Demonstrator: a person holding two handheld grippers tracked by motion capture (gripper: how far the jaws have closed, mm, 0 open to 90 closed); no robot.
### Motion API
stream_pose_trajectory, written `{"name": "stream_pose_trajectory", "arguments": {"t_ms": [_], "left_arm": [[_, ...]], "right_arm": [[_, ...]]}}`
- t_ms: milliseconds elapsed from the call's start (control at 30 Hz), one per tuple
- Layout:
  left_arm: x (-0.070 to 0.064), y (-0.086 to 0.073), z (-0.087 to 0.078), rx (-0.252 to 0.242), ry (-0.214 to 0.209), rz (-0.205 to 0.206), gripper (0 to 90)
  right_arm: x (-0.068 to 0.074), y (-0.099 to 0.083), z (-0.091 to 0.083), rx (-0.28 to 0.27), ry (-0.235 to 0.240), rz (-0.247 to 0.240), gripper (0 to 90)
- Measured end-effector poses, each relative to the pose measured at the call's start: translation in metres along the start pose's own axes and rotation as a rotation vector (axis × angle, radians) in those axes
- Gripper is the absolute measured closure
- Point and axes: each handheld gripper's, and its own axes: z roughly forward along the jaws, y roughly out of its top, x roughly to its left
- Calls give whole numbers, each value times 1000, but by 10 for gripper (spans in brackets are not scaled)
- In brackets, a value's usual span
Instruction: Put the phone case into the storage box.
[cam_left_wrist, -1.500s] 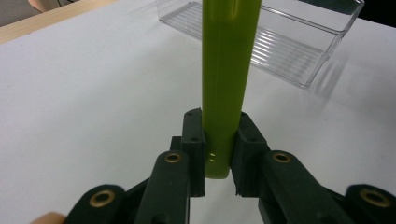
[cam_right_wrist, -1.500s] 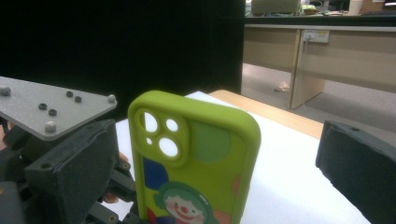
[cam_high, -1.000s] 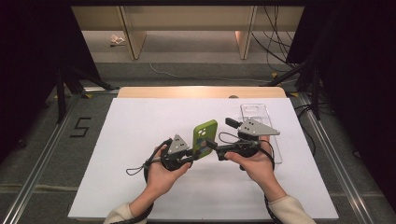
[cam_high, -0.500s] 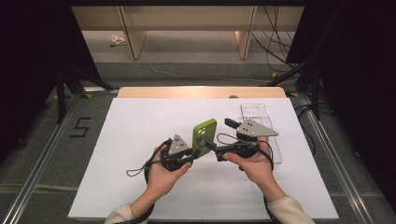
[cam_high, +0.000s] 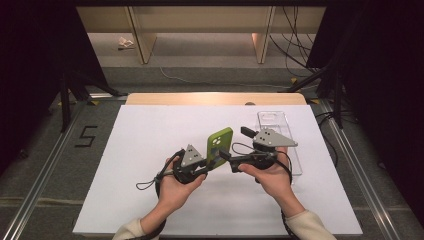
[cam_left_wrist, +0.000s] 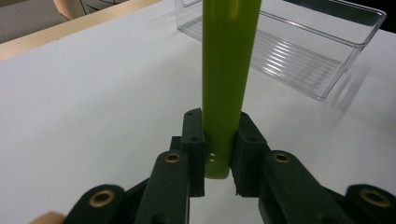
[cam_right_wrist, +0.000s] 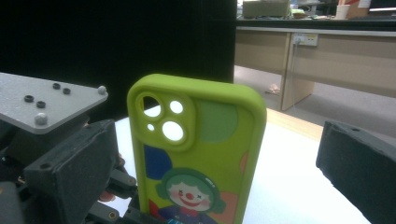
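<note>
The left gripper (cam_high: 212, 165) is clamping the lower edge of a green phone case (cam_high: 220, 146), its two black jaws pressing flat against both faces of the case, as the left gripper view is showing at close range (cam_left_wrist: 218, 154). The case (cam_left_wrist: 229, 70) is standing upright in that grip, lifted off the white table (cam_high: 150, 150) near its middle. The person's left hand (cam_high: 175, 187) is wrapping the gripper's body from below, a thin black cord trailing off toward the left.

The right gripper (cam_high: 227, 159) is sitting just beside the case on its right, jaws spread wide to either side of it. In the right gripper view the two black pads are standing well apart, with the case (cam_right_wrist: 201, 154) between them and neither pad touching it. That view is showing the case's printed face: a clown figure, coloured patches and the camera cut-out at the top corner. The right hand (cam_high: 270, 175) is cradling the gripper from underneath.

Behind the right gripper, a clear plastic tray (cam_high: 275, 122) is lying on the table, long side running away from the person; the gripper is covering its near part. The tray (cam_left_wrist: 289, 51) has a ribbed floor. Beyond the table edge, wooden furniture legs and loose cables are occupying the floor.
</note>
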Motion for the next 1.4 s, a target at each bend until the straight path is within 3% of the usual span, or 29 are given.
{"name": "stream_pose_trajectory", "arguments": {"t_ms": [1400], "left_arm": [[-7,0,3,8,3,4,773]], "right_arm": [[7,-5,6,2,-30,12,3]]}}
